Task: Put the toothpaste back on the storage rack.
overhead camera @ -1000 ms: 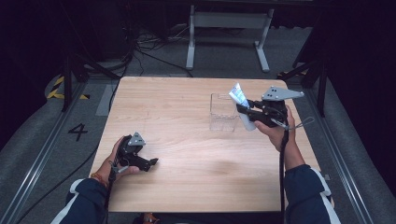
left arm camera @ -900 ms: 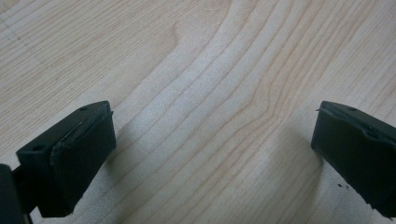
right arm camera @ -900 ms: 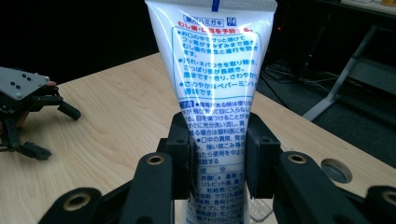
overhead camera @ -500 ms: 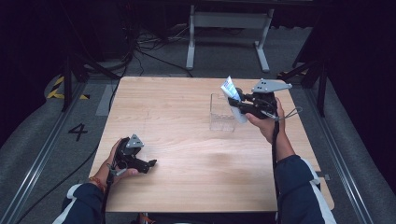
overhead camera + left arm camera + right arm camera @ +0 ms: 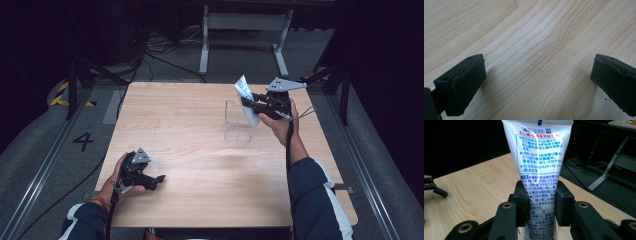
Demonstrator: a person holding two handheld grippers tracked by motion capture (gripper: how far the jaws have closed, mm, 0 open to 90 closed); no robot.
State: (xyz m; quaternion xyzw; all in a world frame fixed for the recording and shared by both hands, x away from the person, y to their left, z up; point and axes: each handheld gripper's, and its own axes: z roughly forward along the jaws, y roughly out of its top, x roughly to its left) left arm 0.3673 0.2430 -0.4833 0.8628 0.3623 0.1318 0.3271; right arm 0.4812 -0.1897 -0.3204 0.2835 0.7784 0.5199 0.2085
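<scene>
Your right gripper (image 5: 248,106) holds a white toothpaste tube (image 5: 246,98) over the far right part of the wooden table (image 5: 190,130), jaws clamped on the tube's lower body — in the right gripper view the two black pads (image 5: 521,205) press its printed sides, the flat crimped end pointing up and away. Over the last second you have carried the tube leftward, from beside the clear plastic container (image 5: 237,121) to a spot over its right rim; the tube now leans across the container's top edge, tilted rather than upright. Whether the cap end already dips inside the walls is hard to tell from the high view, since the container is transparent and the gripper covers that end.

Your left gripper (image 5: 150,181) rests near the table's front left corner, well apart from the work — its jaws stand wide with bare wood grain between them, holding nothing, and it has hardly shifted.

The move reads as the approach to dropping the tube into the container; what seems left is to square the tube over the opening, lower it and release.
</scene>
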